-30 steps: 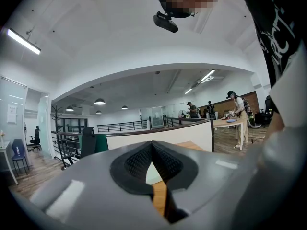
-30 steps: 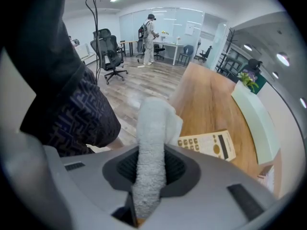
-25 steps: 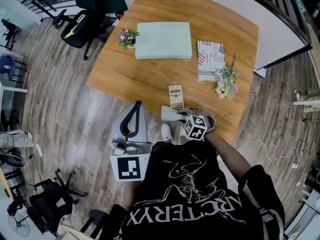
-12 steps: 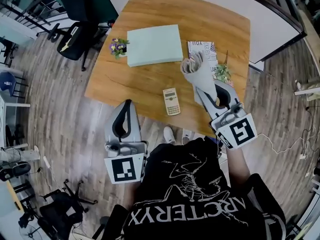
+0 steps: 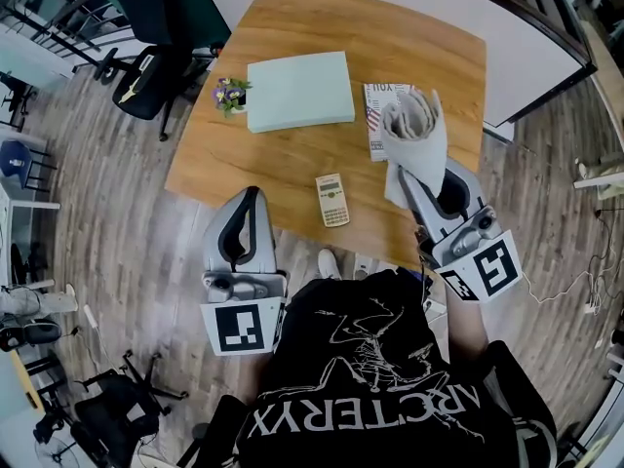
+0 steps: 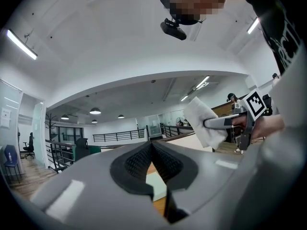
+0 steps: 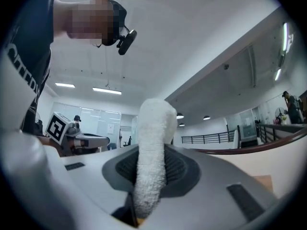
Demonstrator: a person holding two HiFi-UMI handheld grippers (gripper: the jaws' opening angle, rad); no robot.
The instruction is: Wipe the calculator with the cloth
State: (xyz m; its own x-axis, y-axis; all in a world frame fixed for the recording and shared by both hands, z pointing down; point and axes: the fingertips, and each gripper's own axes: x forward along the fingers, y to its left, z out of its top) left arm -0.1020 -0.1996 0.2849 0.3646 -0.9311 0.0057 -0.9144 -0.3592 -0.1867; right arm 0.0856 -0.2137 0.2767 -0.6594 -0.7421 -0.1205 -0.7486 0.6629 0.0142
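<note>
The beige calculator [image 5: 332,200] lies flat near the front edge of the wooden table [image 5: 292,154]. To its right and raised above the table, my right gripper [image 5: 414,175] is shut on a white cloth [image 5: 413,128], which bunches up over the magazine. In the right gripper view the cloth [image 7: 152,152] stands clamped between the dark pads. My left gripper [image 5: 248,197] hovers at the table's front edge, left of the calculator, shut with nothing in it. In the left gripper view its tips [image 6: 152,145] meet, and the cloth [image 6: 204,123] shows beyond.
A pale green pad [image 5: 297,90] lies at the back of the table with a small flower pot [image 5: 229,94] to its left. A printed magazine [image 5: 380,105] lies at the right. Office chairs [image 5: 146,61] stand off the table's left corner.
My right gripper has lifted the cloth from the table's front edge, up and rightward over the magazine. The left gripper has hardly moved.
</note>
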